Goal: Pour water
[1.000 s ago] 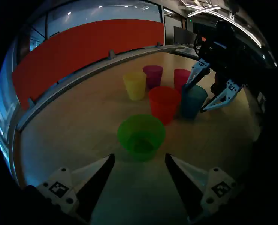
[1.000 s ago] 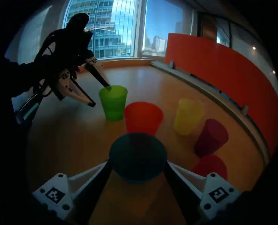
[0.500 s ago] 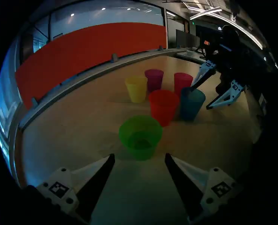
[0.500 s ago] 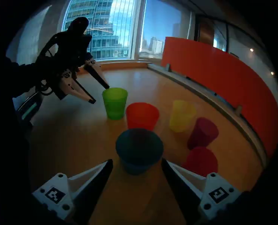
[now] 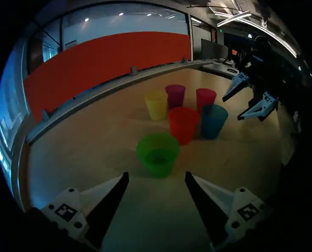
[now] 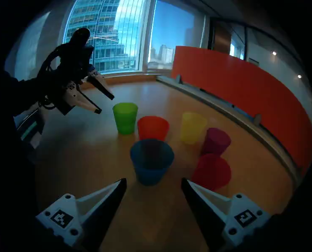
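Note:
Several plastic cups stand upright on the wooden table (image 5: 93,130). In the left gripper view, the green cup (image 5: 158,153) sits just beyond my open left gripper (image 5: 156,187), apart from its fingers. Behind it are the orange cup (image 5: 183,124), blue cup (image 5: 213,121), yellow cup (image 5: 156,105), purple cup (image 5: 175,95) and red cup (image 5: 205,98). In the right gripper view, the blue cup (image 6: 151,161) stands a little ahead of my open right gripper (image 6: 154,191), not touching it. The green cup (image 6: 125,117), orange cup (image 6: 153,127) and left gripper (image 6: 99,98) lie farther off.
An orange partition (image 5: 109,59) with a rail (image 5: 114,86) runs along the table's far side. Large windows (image 6: 114,38) stand past the table end. A person's dark sleeve (image 6: 21,96) holds the left gripper. My right gripper (image 5: 250,98) hovers beyond the blue cup.
Both grippers have drawn back from the cups. The blue cup, a second ago between the right fingers, now stands free ahead of them. The green cup looks smaller and farther from the left gripper.

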Action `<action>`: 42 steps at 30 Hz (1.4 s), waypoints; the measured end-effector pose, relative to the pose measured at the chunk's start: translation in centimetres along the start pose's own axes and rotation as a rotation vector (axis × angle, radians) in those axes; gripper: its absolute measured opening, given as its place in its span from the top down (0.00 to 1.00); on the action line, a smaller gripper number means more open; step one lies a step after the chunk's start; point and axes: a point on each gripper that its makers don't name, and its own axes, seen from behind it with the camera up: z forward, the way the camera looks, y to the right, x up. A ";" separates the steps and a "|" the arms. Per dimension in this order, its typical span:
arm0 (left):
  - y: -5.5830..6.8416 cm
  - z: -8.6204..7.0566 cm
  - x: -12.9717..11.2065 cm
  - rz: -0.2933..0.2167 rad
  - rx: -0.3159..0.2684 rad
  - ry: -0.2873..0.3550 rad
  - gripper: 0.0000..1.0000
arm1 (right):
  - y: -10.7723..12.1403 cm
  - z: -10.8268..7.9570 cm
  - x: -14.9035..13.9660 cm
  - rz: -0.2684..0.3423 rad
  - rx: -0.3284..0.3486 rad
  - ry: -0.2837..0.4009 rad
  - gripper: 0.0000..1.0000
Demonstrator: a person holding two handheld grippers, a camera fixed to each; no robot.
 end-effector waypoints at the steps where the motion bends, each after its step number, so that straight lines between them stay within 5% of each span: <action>1: -0.2 -0.1 0.2 -0.005 0.009 0.010 0.00 | 0.1 -0.1 0.1 0.005 -0.006 0.007 0.00; 23: -3.2 -2.7 4.5 -0.135 0.170 0.261 0.00 | 4.2 -4.2 2.8 0.184 -0.225 0.184 0.00; 35: -5.3 -5.1 7.8 -0.207 0.311 0.427 0.00 | 9.3 -7.3 3.5 0.274 -0.485 0.275 0.00; 42: -5.0 -6.5 9.5 -0.236 0.361 0.507 0.00 | 11.3 -9.5 4.5 0.272 -0.637 0.344 0.00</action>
